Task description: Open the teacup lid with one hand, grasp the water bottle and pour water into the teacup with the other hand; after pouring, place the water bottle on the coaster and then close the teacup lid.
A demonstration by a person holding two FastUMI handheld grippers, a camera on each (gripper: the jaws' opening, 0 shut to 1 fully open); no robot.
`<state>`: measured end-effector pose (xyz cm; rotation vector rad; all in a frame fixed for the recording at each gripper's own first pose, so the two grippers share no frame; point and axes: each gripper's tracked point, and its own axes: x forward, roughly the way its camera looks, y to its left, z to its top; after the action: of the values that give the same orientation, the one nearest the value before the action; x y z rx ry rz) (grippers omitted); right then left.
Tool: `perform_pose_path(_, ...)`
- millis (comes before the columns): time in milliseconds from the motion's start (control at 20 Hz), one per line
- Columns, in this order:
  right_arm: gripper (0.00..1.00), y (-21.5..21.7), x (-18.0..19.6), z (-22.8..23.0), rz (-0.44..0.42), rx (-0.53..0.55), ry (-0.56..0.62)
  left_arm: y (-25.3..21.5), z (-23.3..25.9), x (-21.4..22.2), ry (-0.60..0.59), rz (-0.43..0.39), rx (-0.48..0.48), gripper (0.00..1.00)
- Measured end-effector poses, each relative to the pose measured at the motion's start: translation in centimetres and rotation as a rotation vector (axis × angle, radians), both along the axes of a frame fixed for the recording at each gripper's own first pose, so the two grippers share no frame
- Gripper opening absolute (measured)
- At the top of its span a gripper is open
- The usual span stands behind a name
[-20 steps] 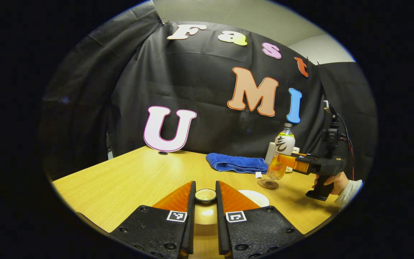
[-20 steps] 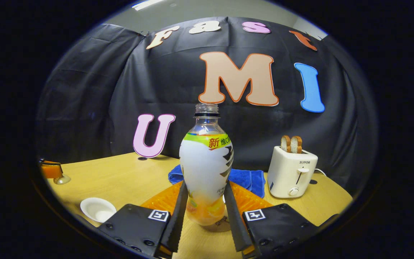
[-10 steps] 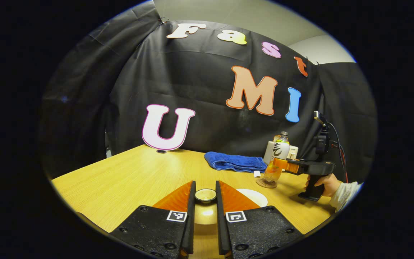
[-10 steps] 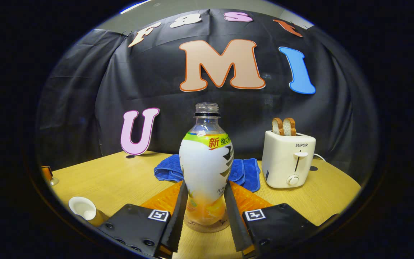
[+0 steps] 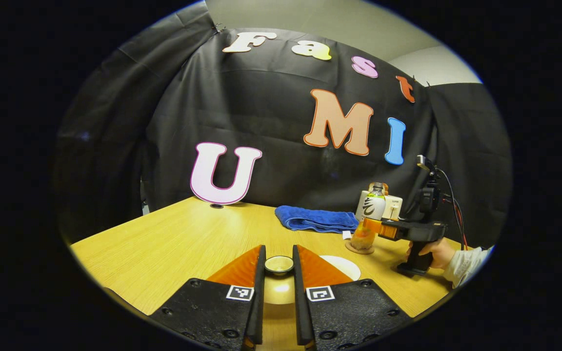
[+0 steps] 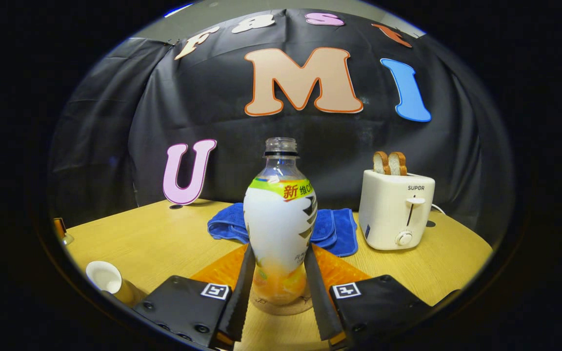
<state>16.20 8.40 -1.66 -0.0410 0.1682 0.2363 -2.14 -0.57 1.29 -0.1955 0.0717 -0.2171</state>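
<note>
R hand-held gripper [image 6: 275, 287]: clamps upright clear plastic label-wrapped water bottle [image 6: 280, 229], on round brown coaster [image 6: 281, 306].
L hand-held gripper [image 5: 278, 292]: pinches pale ceramic teacup lid [image 5: 279, 264]; white teacup [image 5: 340, 266] just right.

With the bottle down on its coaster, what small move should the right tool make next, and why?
Probably open the right tool: the clear, white-labelled plastic bottle stands upright on the round brown coaster, yet both fingers are clamped on it.

both views face the backdrop low, sharing the towel [image 5: 316, 219].
</note>
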Motion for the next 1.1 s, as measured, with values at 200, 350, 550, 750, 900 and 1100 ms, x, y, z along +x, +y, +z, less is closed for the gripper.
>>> perform_pose_path(200,0.65,0.1,-0.2,-0.1,0.002,-0.019,-0.002,0.0,-0.2,0.0,0.009,-0.001,-0.003,0.24)
perform_pose_path(350,0.67,0.0,-0.5,-0.1,0.002,-0.027,-0.007,-0.1,-0.3,0.1,0.008,0.002,0.002,0.24)
perform_pose_path(550,0.71,-0.2,-0.7,-0.3,0.000,-0.014,0.005,-0.5,-0.2,-0.1,0.005,-0.005,0.007,0.24)
perform_pose_path(750,0.77,-0.3,-1.1,-0.3,0.005,-0.027,0.001,-0.9,-0.1,-0.1,0.003,-0.013,0.009,0.24)
perform_pose_path(900,0.86,-0.2,-1.4,0.1,0.014,-0.033,-0.014,-1.3,0.2,-0.2,-0.004,-0.021,0.016,0.24)
perform_pose_path(1100,0.98,-0.8,-2.1,1.4,0.007,-0.051,-0.059,-2.3,0.5,-0.2,-0.008,-0.040,0.024,0.24)
